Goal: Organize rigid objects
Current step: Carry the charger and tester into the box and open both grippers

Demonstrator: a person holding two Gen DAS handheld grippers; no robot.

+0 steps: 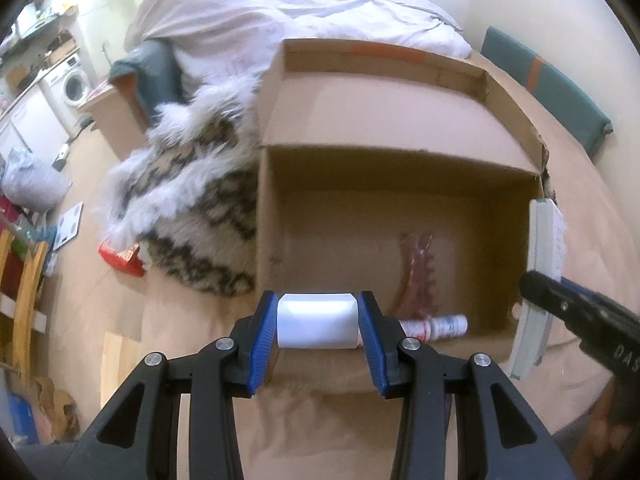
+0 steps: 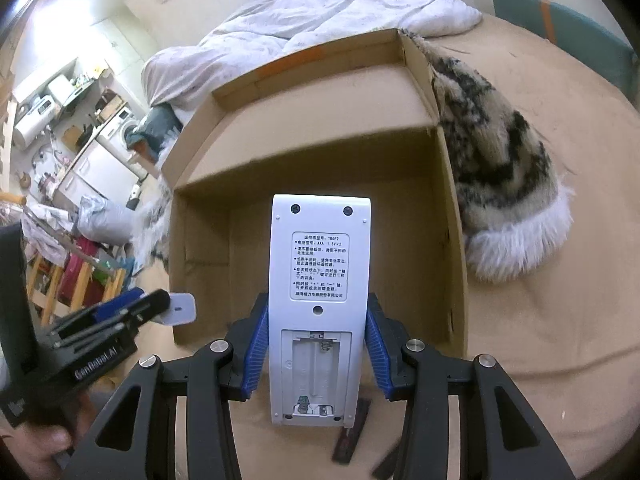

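Left gripper [image 1: 318,326], fingers pinching a white block [image 1: 317,321] just above the near rim of an open cardboard box [image 1: 276,216] on a bed. Ahead of the fingers, inside box: pink hair clip [image 1: 416,276] & small bottle [image 1: 434,326]. Right gripper [image 2: 318,344], fingers clamping a white remote [image 2: 318,280], back side up w/ battery bay open, over the box.

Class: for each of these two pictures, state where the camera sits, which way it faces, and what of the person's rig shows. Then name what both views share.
Left wrist: sits behind the left gripper, shut on a small white block, facing the open brown cardboard box; the right gripper enters at right.
Right wrist: sits behind the right gripper, shut on a white remote control, facing the same box; the left gripper enters at left.
Shared: box, white duvet.
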